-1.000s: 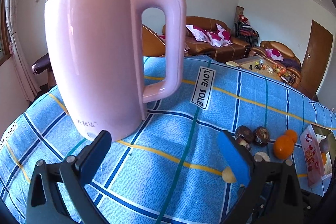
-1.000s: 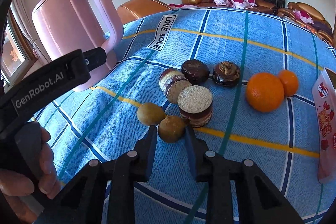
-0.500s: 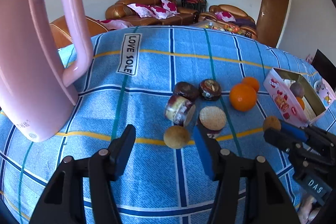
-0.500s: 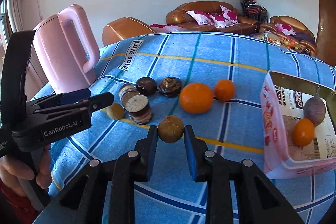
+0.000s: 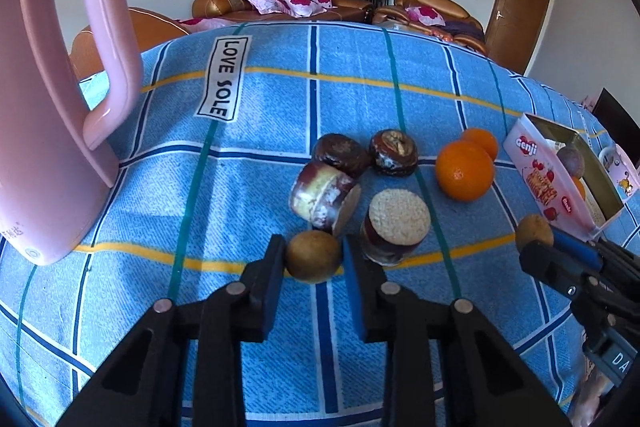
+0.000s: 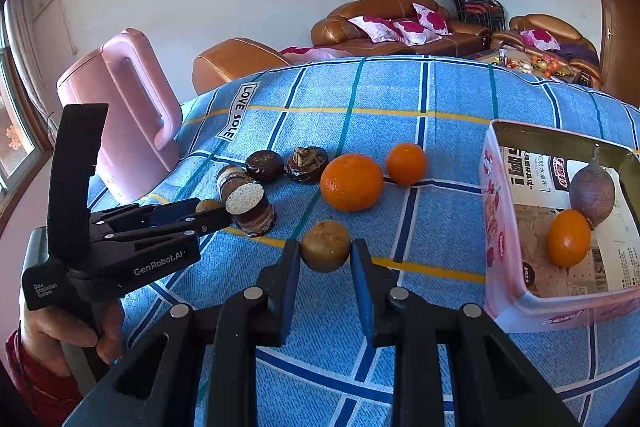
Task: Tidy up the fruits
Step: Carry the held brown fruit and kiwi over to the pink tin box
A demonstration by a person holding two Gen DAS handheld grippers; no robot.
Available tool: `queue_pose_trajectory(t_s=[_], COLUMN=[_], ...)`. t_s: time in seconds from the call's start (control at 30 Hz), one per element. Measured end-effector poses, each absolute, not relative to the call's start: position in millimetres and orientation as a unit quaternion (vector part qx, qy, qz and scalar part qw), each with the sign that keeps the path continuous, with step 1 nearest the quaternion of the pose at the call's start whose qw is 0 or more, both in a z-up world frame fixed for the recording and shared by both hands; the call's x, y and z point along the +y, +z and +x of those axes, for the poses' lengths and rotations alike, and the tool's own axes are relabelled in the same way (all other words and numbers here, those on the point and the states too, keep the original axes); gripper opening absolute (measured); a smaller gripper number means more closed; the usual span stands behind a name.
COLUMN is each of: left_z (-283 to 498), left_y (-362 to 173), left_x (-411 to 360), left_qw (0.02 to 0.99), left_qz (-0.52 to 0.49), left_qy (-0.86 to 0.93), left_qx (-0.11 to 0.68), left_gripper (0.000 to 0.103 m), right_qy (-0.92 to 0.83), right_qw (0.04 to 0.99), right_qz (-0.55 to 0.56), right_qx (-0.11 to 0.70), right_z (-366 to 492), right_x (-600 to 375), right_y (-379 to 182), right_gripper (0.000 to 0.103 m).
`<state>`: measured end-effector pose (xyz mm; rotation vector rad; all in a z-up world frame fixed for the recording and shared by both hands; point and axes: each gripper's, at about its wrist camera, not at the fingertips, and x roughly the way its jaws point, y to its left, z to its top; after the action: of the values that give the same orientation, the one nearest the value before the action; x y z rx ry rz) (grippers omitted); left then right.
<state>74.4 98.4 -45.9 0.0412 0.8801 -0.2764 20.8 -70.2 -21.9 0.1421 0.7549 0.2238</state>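
Blue checked cloth is spread beneath both grippers: one brown fruit is bracketed by the left gripper, another is clamped by the right gripper beside the pink tin.

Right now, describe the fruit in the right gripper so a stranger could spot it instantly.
Find the pink tin box on the blue checked tablecloth. Just left of its near corner, the right gripper is shut on a small brown fruit. Unlike the two oranges behind it, it is dull, rough and brown.
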Motion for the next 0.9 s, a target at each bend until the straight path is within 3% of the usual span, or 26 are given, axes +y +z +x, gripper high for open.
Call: queue_pose_trajectory(t_s=[0.17, 0.43, 0.9], left_z=[69, 49, 33], left_y=[-39, -10, -3], left_x=[106, 119, 95], left_qw=[0.906, 0.956, 0.968], left_qz=[0.005, -0.021, -0.009], left_qy=[-0.124, -0.061, -0.006], left_qx=[0.404, 0.288, 0.250], left_gripper=[0.030, 0.030, 0.030], right_qy=[0.105, 0.086, 0.045], right_qw=[0.926, 0.949, 0.961], right_qz=[0.068, 0.076, 0.067], right_qx=[0.357, 0.293, 0.266], right_z=[19, 5, 1], right_x=[-71, -87, -110], right_y=[-20, 1, 7], right_gripper=[0.028, 0.028, 0.028])
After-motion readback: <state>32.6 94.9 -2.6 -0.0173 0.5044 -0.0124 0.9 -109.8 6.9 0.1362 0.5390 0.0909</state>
